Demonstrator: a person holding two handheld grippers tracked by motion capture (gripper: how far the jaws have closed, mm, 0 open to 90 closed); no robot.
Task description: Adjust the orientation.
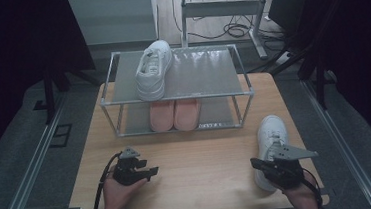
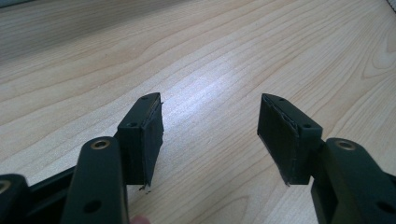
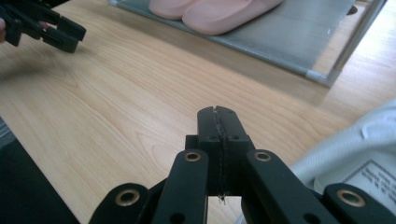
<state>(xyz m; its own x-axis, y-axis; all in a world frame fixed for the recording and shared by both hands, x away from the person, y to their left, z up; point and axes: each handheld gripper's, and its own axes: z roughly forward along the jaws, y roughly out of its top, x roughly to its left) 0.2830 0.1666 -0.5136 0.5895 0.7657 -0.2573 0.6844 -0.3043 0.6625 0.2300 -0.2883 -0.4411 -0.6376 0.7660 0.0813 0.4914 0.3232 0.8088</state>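
Right hand-held gripper [image 1: 259, 164] sits closed and empty, jaws pressed together, just beside the white shoe [image 1: 271, 143] on the surface [image 1: 199, 173]. Left hand-held gripper [image 1: 151, 172] rests open over bare wood, well apart from the shoe. Judgement: open the right jaws first, then pinch the shoe's padded collar, not the smooth leather side. Rack [image 1: 178, 97]: matte grey shelves, metal tubes; second white shoe [image 1: 153, 69] on top, pink slippers [image 1: 175, 114] below.

White shoe [image 1: 271, 143] heel hidden under right tool [image 1: 258, 164].
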